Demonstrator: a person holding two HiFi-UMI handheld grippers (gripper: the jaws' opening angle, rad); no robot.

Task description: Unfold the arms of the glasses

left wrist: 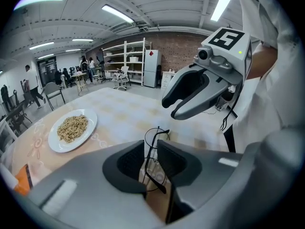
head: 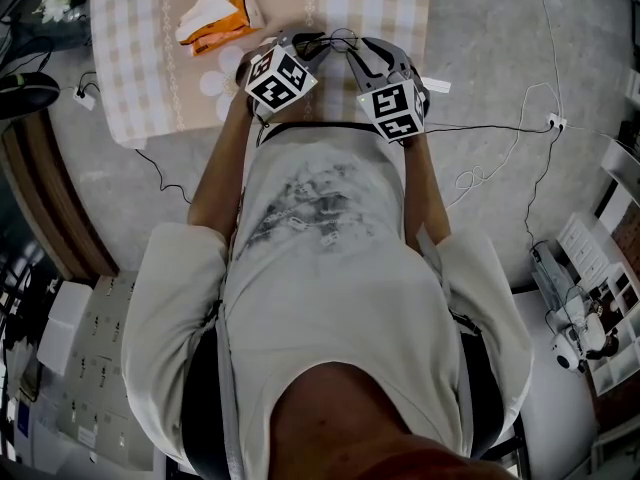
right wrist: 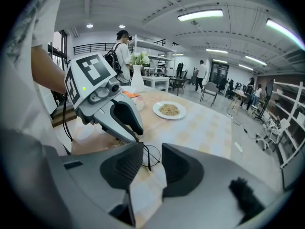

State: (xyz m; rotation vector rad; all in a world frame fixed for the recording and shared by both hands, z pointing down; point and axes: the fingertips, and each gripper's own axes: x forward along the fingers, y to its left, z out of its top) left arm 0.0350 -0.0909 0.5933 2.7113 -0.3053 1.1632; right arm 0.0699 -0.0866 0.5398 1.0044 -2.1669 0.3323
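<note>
The glasses (left wrist: 154,134) are thin black wire frames with round lenses. They stand on edge between the pads of my left gripper (left wrist: 151,143), which is shut on them; one lens sticks out past the fingertips. In the head view both grippers meet at the table's near edge, the left gripper (head: 308,44) and right gripper (head: 354,54) with the glasses (head: 338,38) between them. My right gripper (right wrist: 151,147) is open, and the glasses (right wrist: 153,156) lie just ahead of its left pad without being pressed. The left gripper (right wrist: 136,133) comes in from the left there.
A white plate of grains (left wrist: 72,128) sits further along the checked tablecloth (head: 130,58). An orange and white packet (head: 215,20) lies left of the grippers. A vase of white flowers (right wrist: 138,78) stands at the table's corner. Cables (head: 500,128) trail over the floor.
</note>
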